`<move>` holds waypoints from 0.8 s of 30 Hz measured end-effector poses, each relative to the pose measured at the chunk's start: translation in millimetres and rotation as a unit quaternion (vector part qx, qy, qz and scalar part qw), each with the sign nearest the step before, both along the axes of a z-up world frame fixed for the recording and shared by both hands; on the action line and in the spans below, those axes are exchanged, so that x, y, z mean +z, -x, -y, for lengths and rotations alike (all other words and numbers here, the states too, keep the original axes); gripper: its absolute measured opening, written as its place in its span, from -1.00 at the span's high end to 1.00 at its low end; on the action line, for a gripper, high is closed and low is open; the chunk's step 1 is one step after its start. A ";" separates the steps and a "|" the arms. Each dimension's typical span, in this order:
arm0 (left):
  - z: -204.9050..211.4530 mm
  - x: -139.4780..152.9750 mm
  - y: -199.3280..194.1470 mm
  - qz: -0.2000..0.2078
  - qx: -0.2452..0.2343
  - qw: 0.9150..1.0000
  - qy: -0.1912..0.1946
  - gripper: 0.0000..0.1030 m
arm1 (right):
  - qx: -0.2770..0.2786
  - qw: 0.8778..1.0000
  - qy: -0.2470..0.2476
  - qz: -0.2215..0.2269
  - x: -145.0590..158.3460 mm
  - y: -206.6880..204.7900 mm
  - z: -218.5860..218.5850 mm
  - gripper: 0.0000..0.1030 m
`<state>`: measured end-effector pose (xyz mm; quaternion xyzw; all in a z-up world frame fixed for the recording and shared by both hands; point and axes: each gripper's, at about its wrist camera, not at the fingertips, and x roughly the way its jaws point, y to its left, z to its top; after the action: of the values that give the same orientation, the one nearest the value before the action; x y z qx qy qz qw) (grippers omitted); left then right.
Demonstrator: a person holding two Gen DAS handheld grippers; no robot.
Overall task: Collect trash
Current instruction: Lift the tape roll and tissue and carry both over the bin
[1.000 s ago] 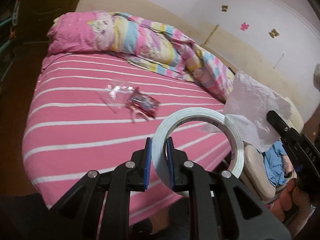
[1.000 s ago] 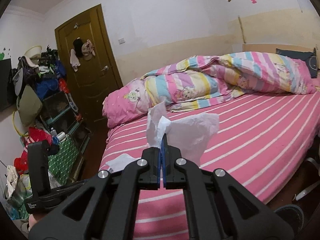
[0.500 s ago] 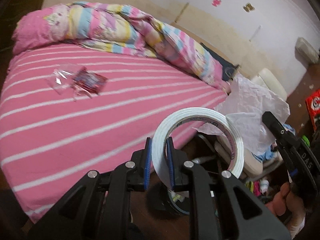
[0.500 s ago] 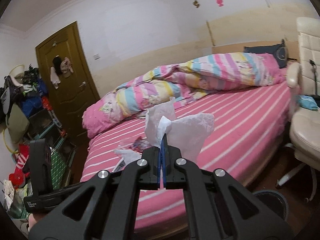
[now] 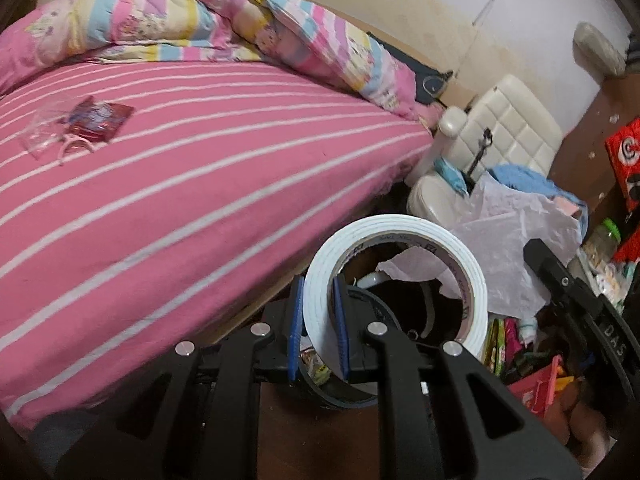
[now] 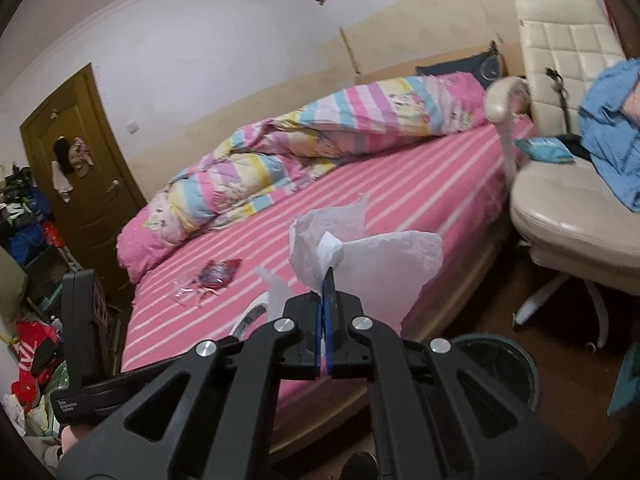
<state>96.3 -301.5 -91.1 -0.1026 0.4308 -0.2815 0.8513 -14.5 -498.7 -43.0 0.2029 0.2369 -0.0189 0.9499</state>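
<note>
My left gripper (image 5: 319, 312) is shut on a white tape roll (image 5: 472, 280), held upright above a dark round trash bin (image 5: 340, 396) on the floor beside the bed. My right gripper (image 6: 326, 300) is shut on a crumpled white tissue paper (image 6: 384, 264), seen in the left wrist view (image 5: 516, 232) to the right of the roll. The bin (image 6: 500, 356) lies below and right of the right gripper. A red snack wrapper (image 5: 100, 118) and a clear plastic wrapper (image 5: 42, 136) lie on the pink striped bed (image 5: 180, 208); the red wrapper also shows in the right wrist view (image 6: 218, 274).
A cream office chair (image 6: 568, 200) with blue clothes (image 6: 612, 128) stands right of the bed. A rolled striped quilt (image 5: 224, 28) lies at the bed's far side. Clutter (image 5: 532, 364) covers the floor by the bin. A brown door (image 6: 76, 184) is at the left.
Both grippers have swung away from the bed towards the floor and chair, still holding the tape roll and tissue. The trash bin has come into view under them.
</note>
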 end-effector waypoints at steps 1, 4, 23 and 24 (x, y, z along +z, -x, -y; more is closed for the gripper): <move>5.6 -5.4 -0.1 -0.003 -0.005 1.000 -0.002 0.72 | -0.004 1.000 -0.001 -0.005 -5.1 1.4 4.7 0.97; 18.6 -20.0 2.7 -0.008 -0.020 1.000 -0.010 0.72 | -0.013 1.000 -0.006 -0.020 -20.0 4.3 17.1 0.97; 89.4 -116.5 -27.1 -0.087 -0.091 0.988 -0.091 0.72 | -0.071 0.984 -0.042 -0.159 -143.1 5.8 72.3 0.96; 94.1 -123.2 -28.6 -0.095 -0.094 0.987 -0.095 0.72 | -0.074 0.982 -0.045 -0.167 -149.6 5.5 74.3 0.96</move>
<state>125.0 -395.7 -214.3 -0.0067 0.5419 -0.3072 0.7823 -20.0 -573.0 -192.6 0.2562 0.3771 -0.1117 0.8830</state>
